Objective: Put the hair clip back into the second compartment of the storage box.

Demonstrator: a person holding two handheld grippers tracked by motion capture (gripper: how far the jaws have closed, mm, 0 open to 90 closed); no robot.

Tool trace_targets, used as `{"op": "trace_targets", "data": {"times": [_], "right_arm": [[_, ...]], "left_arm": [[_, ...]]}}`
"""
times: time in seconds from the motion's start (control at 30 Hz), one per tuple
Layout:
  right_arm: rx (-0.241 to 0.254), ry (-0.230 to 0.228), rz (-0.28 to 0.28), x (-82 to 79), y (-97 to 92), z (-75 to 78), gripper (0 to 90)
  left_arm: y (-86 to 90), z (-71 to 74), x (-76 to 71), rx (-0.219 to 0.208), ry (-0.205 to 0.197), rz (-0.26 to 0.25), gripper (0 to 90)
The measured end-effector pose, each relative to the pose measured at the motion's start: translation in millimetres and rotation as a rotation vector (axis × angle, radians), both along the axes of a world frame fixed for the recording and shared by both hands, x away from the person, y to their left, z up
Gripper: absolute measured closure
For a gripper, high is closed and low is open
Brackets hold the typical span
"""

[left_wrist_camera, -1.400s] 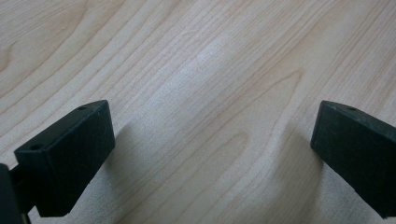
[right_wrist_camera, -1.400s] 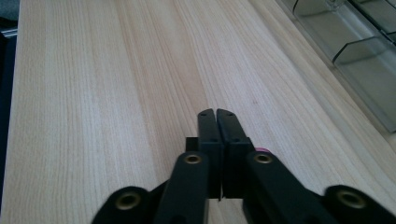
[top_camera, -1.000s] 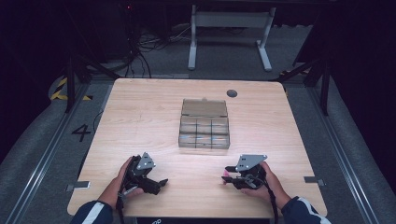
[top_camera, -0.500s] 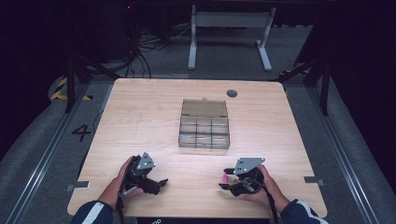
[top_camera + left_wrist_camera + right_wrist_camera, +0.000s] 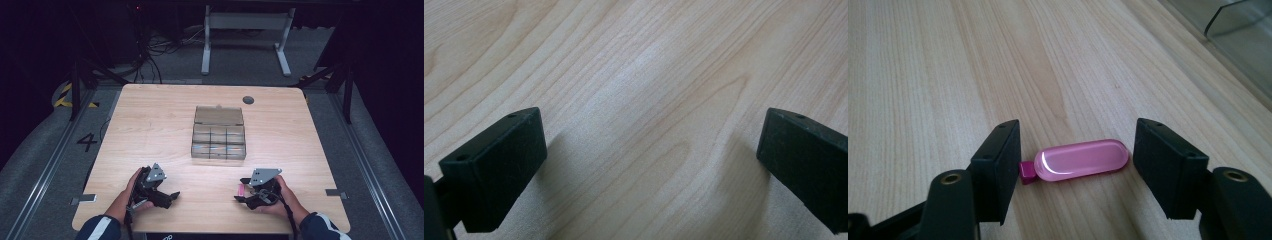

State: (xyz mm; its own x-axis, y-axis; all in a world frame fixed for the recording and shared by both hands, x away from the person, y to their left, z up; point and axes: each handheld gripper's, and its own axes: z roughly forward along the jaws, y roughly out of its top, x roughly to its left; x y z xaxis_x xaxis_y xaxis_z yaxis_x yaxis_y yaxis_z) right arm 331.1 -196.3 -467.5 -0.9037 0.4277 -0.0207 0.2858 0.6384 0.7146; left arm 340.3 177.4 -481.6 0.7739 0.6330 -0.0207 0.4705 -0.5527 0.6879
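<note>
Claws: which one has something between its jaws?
The right claw. A pink capsule-shaped piece lies on the table between its jaws, which have just been opening and look clear of it. The left claw has bare wood between its jaws.

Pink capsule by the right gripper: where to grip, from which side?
Grip the pink capsule end to end, from above. It lies flat on the table, between the right gripper fingers, whose jaws have just been opening and aren't pressing it.
</note>
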Motion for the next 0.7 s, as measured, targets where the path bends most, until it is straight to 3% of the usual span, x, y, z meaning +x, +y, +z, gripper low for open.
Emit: {"op": "trace_targets", "data": {"times": [0.23, 0.3, 0.63, 0.7], "right_arm": [[0.006, -0.005, 0.018, -1.2, 0.7, -0.4, 40.4], [0.012, -0.007, 0.026, -1.6, -0.2, 0.2, 51.8], [-0.003, -0.012, 0.024, -0.4, 8.3, 0.7, 46.5], [-0.001, -0.012, 0.023, 0.0, 11.2, 0.5, 49.0]], "left_arm": [[0.0, 0.0, 0.3, 0.000, 0.001, -0.003, 0.1], [0.0, 0.0, 0.3, 0.000, 0.001, -0.003, 0.1], [-0.1, 0.1, 0.4, -0.001, 0.004, -0.004, 0.1], [-0.2, 0.1, 0.4, -0.001, 0.004, -0.003, 0.1]]}}
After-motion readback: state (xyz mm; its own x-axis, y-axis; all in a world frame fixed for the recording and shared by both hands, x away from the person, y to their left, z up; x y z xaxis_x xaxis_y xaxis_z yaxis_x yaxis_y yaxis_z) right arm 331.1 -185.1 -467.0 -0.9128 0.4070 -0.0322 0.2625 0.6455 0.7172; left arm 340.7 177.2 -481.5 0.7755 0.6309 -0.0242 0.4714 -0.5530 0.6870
